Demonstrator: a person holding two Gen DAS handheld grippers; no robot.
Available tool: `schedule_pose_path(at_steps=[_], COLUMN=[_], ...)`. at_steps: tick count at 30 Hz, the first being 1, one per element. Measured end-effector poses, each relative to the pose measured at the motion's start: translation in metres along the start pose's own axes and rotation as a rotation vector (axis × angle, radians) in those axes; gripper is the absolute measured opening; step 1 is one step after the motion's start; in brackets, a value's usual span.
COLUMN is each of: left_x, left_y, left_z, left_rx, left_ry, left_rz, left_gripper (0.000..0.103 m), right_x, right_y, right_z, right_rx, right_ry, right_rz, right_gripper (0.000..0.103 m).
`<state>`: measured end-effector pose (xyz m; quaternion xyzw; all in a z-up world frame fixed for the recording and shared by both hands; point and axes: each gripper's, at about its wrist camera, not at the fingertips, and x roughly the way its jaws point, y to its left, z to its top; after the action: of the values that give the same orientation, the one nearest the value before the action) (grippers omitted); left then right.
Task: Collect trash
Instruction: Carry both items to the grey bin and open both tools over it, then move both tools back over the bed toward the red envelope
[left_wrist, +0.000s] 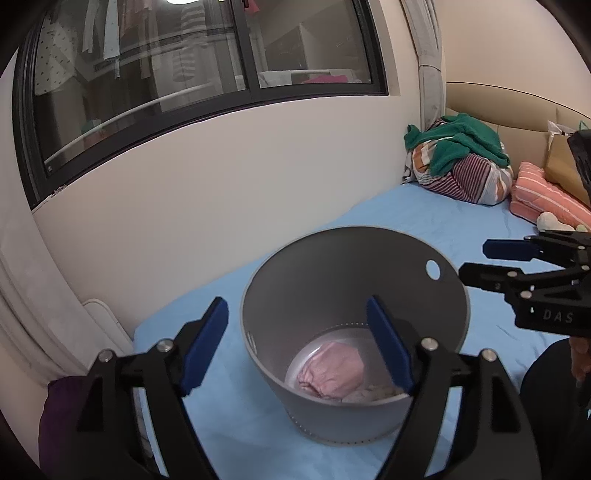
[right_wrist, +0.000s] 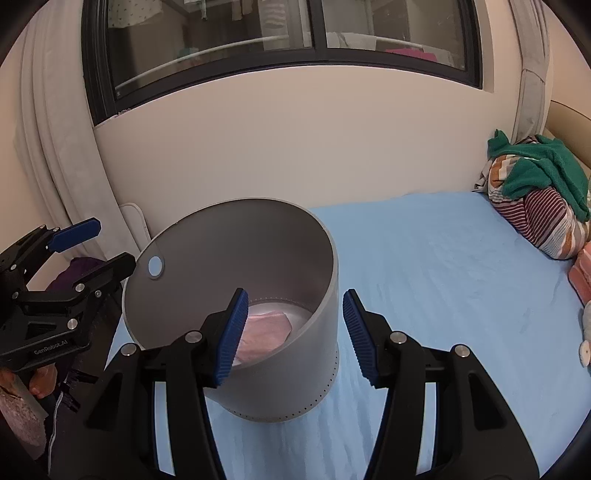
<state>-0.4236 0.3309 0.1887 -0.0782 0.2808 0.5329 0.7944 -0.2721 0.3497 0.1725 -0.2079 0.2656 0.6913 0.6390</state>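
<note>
A grey round trash bin (left_wrist: 332, 266) stands on the blue bed sheet; it also shows in the right wrist view (right_wrist: 207, 236). Crumpled pink trash (left_wrist: 332, 365) lies at its bottom, and shows in the right wrist view (right_wrist: 266, 325). My left gripper (left_wrist: 297, 343) is open and empty, its jaws straddling the bin's near left rim. My right gripper (right_wrist: 293, 332) is open and empty, its jaws straddling the bin's near right wall. Each gripper shows in the other's view: the right gripper (left_wrist: 476, 262) beside the bin, the left gripper (right_wrist: 99, 247) to its left.
The bed (right_wrist: 443, 266) runs along a cream wall under a dark window. A bundle of striped and green clothes (left_wrist: 461, 162) and an orange striped pillow (left_wrist: 546, 195) lie at the head end. A curtain (right_wrist: 55, 147) hangs at the left.
</note>
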Motion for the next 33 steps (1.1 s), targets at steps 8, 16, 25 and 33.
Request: schedule_pose_path(at_steps=[8, 16, 25, 33], left_x=[-0.003, -0.005, -0.010, -0.037], left_y=[-0.030, -0.086, -0.183, -0.296], left_z=[0.004, 0.010, 0.009, 0.001], left_rx=[0.045, 0.133, 0.265, 0.406], left_ry=[-0.010, -0.032, -0.059, -0.100], left_rz=[-0.068, -0.190, -0.398, -0.636], left_gripper=[0.077, 0.077, 0.077, 0.077], right_x=[-0.029, -0.074, -0.152, -0.241], right_y=[-0.025, -0.073, -0.143, -0.197], right_z=[-0.019, -0.057, -0.127, -0.209], right_rx=[0.047, 0.150, 0.309, 0.470], right_ry=[-0.015, -0.038, -0.064, -0.087], right_rz=[-0.055, -0.166, -0.370, -0.598], right_gripper=[0.052, 0.052, 0.052, 0.052])
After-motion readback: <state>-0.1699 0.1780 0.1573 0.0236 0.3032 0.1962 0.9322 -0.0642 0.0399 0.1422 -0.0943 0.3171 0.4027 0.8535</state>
